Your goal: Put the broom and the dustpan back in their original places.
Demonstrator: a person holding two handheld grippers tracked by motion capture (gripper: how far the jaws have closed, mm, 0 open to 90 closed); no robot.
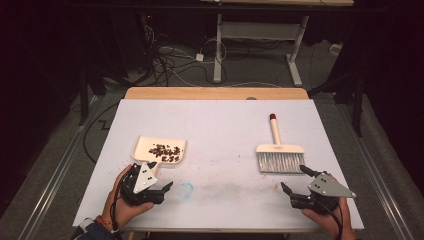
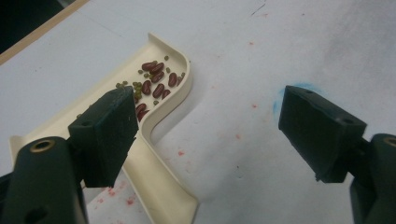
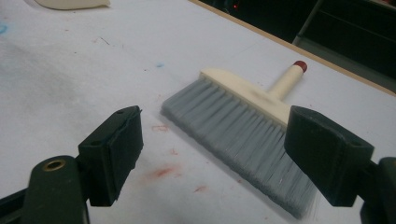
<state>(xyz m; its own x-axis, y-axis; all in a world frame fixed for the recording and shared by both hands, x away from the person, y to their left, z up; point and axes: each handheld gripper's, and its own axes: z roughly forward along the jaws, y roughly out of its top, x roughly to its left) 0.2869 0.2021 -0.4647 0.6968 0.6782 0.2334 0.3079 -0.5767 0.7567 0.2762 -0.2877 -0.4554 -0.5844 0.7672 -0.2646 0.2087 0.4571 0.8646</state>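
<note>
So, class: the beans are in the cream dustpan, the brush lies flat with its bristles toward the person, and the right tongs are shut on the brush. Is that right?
Not quite. The right tongs are open, short of the brush, as the right gripper view shows. The beans are in the dustpan, and the bristles do face the person.

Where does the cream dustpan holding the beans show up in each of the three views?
High view: dustpan left of centre, just ahead of the left gripper.
Left gripper view: it runs from lower centre to upper left, handle toward the camera, beans in its tray.
Right gripper view: only a cream edge at the top left.
Shared landmark: the white table cover.
</note>
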